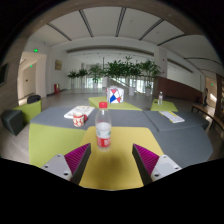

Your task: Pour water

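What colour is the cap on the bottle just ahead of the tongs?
Red, seen in the gripper view: the bottle stands beyond the open tongs.

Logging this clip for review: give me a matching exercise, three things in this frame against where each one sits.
Things:
1. bottle
2. white container
3. plants

Places:
A. at the far end of the room
B. just ahead of the open gripper, between the lines of its fingers
C. on the table, left of and behind the bottle

Pairs: 1-B, 2-C, 3-A
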